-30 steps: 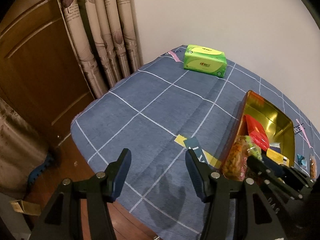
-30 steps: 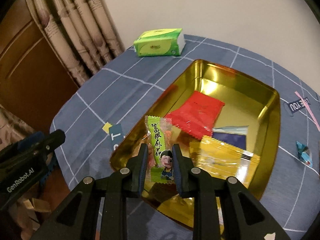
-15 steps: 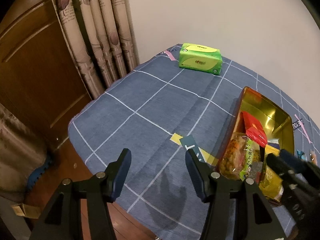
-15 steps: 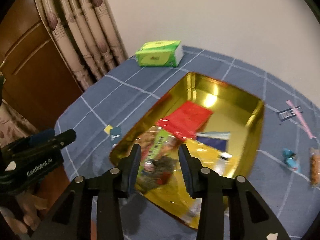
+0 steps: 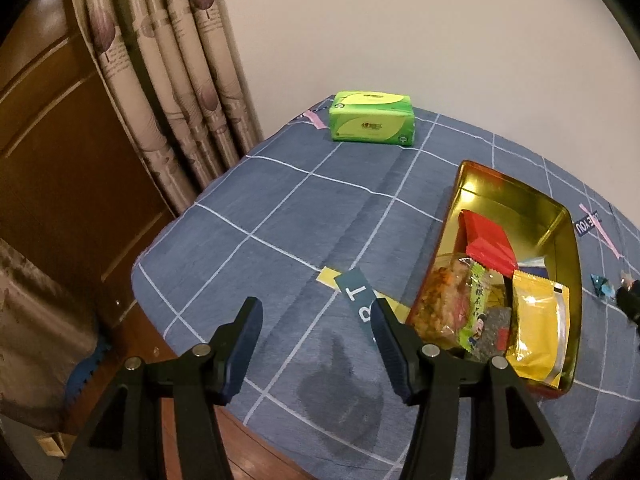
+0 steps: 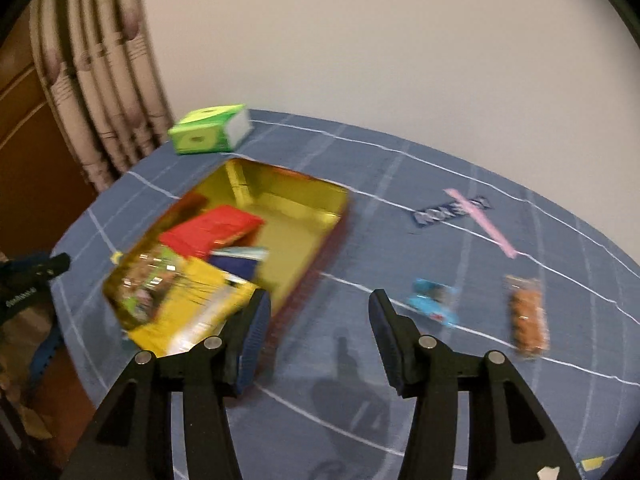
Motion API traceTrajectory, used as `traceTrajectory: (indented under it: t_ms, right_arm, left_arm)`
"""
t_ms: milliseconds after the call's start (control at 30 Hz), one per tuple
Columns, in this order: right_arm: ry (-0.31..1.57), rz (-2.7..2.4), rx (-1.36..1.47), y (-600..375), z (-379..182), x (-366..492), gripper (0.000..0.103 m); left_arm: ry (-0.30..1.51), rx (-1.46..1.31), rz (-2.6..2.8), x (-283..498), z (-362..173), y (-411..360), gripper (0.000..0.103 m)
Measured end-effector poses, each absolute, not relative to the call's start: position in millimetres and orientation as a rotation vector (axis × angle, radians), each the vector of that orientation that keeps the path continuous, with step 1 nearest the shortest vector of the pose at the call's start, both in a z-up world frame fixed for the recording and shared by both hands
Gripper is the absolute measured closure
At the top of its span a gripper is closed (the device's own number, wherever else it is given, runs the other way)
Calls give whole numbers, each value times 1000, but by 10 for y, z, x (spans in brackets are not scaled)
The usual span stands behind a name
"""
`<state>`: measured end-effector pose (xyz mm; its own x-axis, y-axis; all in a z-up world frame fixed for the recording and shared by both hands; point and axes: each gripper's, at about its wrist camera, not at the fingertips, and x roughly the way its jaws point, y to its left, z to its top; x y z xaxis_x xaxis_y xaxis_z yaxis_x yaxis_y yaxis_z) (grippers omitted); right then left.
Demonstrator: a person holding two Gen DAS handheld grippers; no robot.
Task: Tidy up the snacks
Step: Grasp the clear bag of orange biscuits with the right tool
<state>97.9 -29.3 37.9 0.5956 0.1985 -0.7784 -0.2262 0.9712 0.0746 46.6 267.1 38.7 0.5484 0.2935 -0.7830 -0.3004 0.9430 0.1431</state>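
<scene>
Desk, covered w/ a blue checked cloth, carries everything. Gold tin sits toward its left side in the right wrist view and is the collection spot, by my read.

Done so far, approx: four or so packets already lie in the tin. Red packet mid-tin, yellow packet at the near end, green-labelled snack bag beside it against the near-left wall, plus a dark blue packet, mostly covered.

Left, as far as visible: two items on the cloth, well apart from the tin on its right. Orange snack pack is farther right, small blue candy is between it and the tin. So task looks past halfway, not finished. Green tissue pack at the far edge prob isn't a snack; can't be sure.

Right hand-held gripper: jaws opening, roughly a third apart, nothing between them, only bare cloth below. View is blurred. It's off the tin's right edge, w/ the blue candy just right of its right finger.

Left hand-held gripper: part open, empty, touching nothing, over cloth just left of the tin's near end.
</scene>
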Motion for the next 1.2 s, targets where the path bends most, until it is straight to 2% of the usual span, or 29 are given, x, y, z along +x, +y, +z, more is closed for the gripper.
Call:
traceTrajectory:
  t_ms: [533, 1200]
  right_arm:
    - [938, 37, 17, -1908, -77, 992, 55]
    - [967, 58, 32, -2113, -561, 1513, 55]
  left_arm:
    - [931, 101, 276, 430, 358, 2194, 46]
    - [936, 206, 28, 979, 422, 792, 46]
